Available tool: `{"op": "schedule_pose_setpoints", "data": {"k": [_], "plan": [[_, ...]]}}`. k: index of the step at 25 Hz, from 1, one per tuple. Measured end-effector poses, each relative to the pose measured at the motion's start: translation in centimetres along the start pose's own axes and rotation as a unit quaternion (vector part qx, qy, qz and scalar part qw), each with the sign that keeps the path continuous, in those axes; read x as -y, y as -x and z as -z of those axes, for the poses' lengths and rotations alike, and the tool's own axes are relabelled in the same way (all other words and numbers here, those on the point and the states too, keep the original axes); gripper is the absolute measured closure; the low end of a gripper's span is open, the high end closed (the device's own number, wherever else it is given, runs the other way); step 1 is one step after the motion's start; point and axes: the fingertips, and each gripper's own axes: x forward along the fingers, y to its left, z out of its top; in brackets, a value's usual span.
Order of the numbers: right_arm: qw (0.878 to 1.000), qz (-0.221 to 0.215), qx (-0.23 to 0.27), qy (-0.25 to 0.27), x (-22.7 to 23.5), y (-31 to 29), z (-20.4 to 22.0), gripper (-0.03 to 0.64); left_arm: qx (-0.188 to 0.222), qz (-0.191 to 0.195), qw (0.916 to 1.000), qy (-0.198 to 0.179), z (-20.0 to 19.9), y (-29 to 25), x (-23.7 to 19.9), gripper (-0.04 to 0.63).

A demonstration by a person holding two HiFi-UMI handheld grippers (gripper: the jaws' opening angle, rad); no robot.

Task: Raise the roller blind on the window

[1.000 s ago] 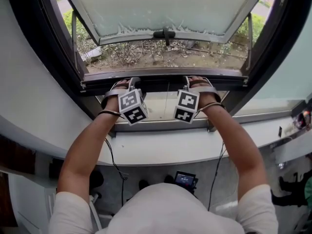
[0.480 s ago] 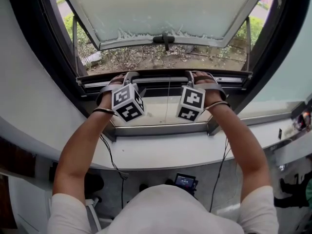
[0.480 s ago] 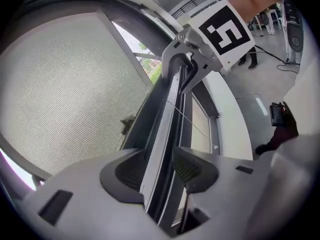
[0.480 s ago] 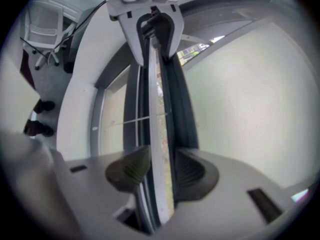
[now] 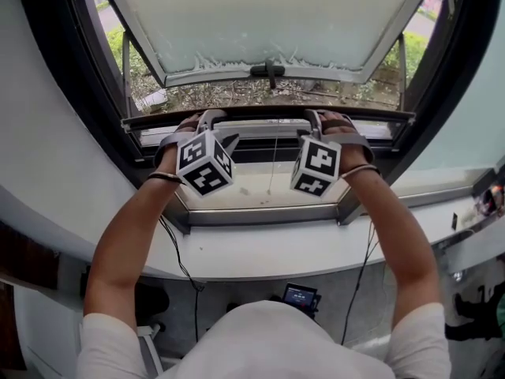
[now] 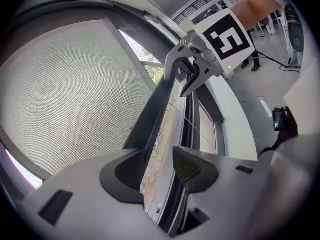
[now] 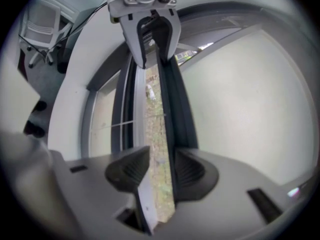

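Note:
The blind's dark bottom bar [image 5: 268, 117] runs across the window opening, a thin cord [image 5: 272, 164] hanging from its middle. My left gripper [image 5: 207, 121] is shut on the bar left of centre, and my right gripper [image 5: 316, 119] is shut on it right of centre. In the left gripper view the bar [image 6: 150, 119] passes between my left gripper's [image 6: 155, 171] pads toward the right gripper [image 6: 192, 66]. In the right gripper view the bar [image 7: 175, 104] sits between my right gripper's [image 7: 157, 171] pads and leads to the left gripper [image 7: 150, 39].
Beyond the bar an outward-tilted frosted sash [image 5: 260, 14] with a dark handle [image 5: 268, 71] stands open over gravel and shrubs. A white sill [image 5: 260, 247] lies below my forearms. Dark window frame posts [image 5: 102, 93] flank the opening. Cables hang under the sill.
Both grippers have risen together with the bottom bar. More of the pale outer ledge shows beneath the bar than before.

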Motion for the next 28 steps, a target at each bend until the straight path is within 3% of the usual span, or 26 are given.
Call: {"op": "schedule_pose_setpoints", "data": {"k": [28], "plan": [[0.994, 0.1, 0.035, -0.019, 8.8, 3.4, -1.3, 0.457, 0.022, -0.047, 0.9987, -0.003, -4.6, 4.1, -7.3, 0.428]]}}
